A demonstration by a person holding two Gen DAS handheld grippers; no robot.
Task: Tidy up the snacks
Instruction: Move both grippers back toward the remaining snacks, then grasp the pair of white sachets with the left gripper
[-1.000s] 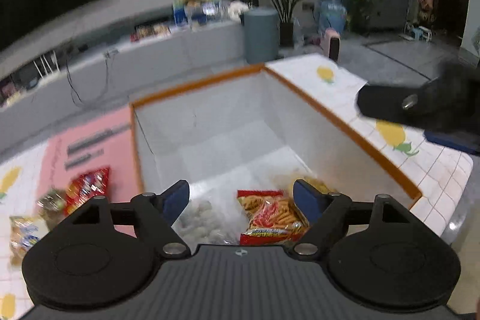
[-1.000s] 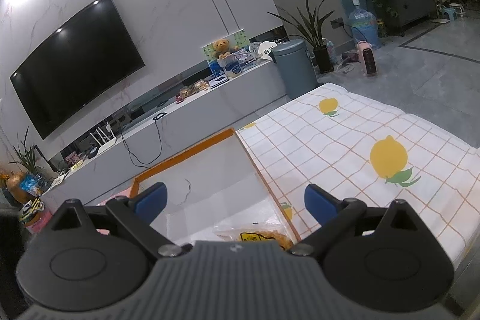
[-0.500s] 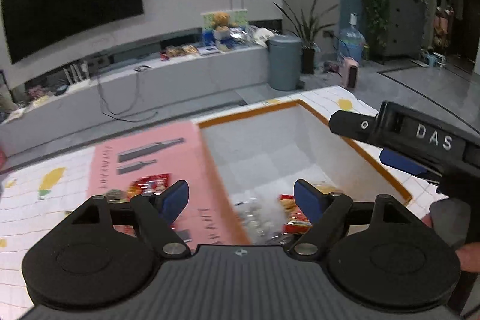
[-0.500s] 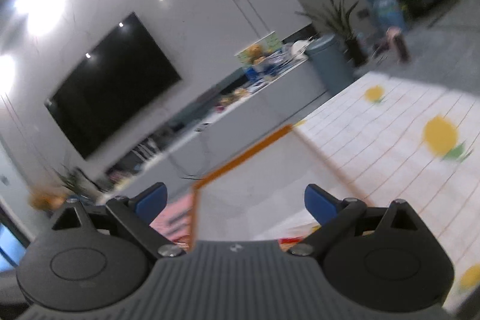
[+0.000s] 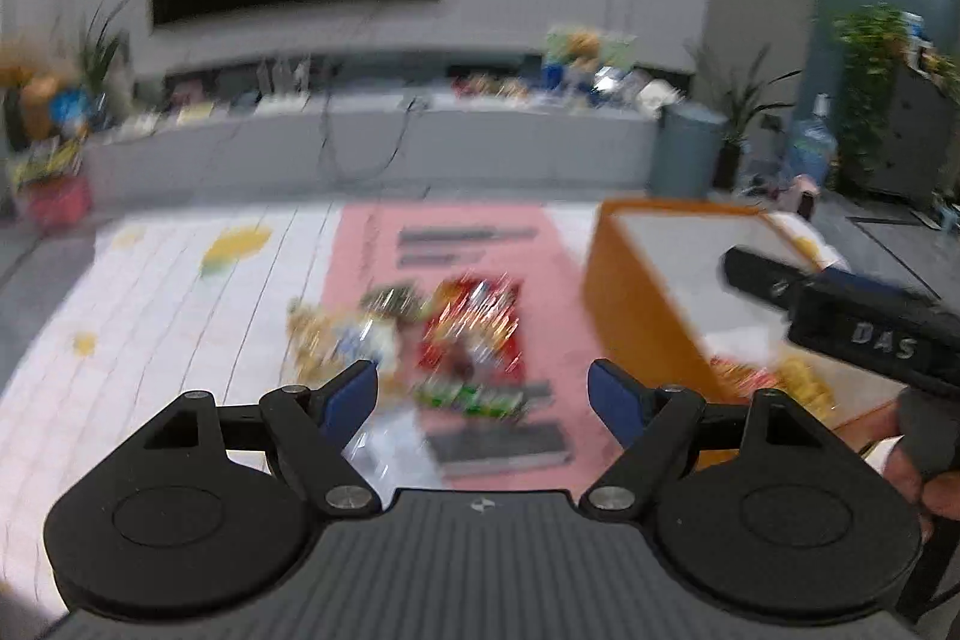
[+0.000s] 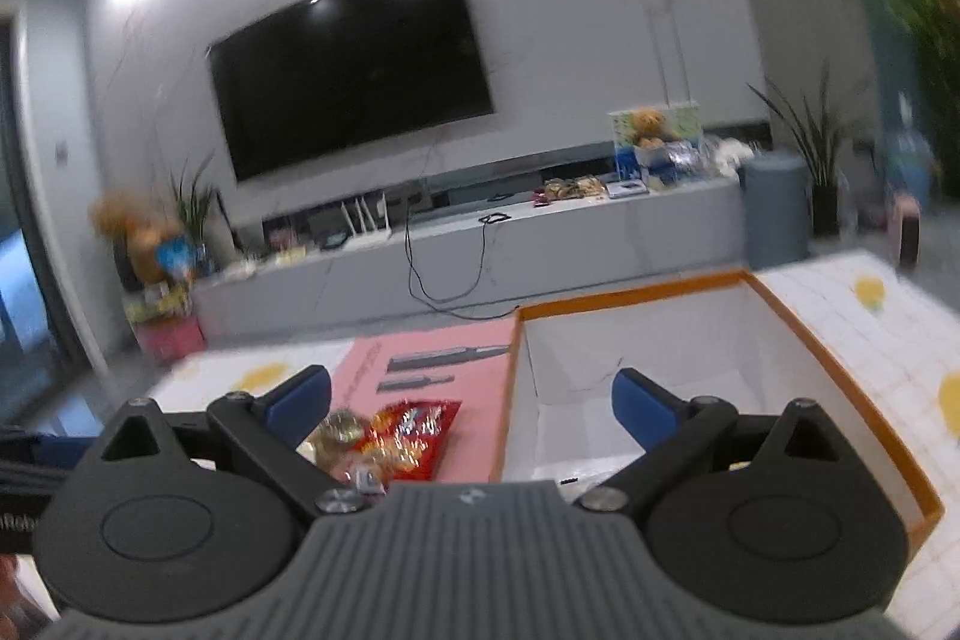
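Observation:
Several snack packets lie on a pink board (image 5: 444, 244) left of an orange-edged white box (image 5: 636, 292). A red packet (image 5: 471, 322) is in the middle, a yellowish one (image 5: 336, 334) to its left and a green one (image 5: 468, 397) in front. My left gripper (image 5: 483, 394) is open and empty above them. Some snacks (image 5: 774, 376) lie inside the box. My right gripper (image 6: 471, 400) is open and empty, over the box's left wall (image 6: 507, 394); the red packet (image 6: 408, 436) shows at its left. Its body also shows in the left wrist view (image 5: 852, 316).
The table carries a white cloth with lemon prints (image 5: 234, 244). Behind it are a grey TV bench (image 6: 480, 250), a wall TV (image 6: 354, 64), a grey bin (image 6: 774, 208) and plants. The left wrist view is blurred by motion.
My left gripper has swung left, from over the box to over the packets on the pink board. My right gripper has also turned left, from the lemon cloth to the box's left wall.

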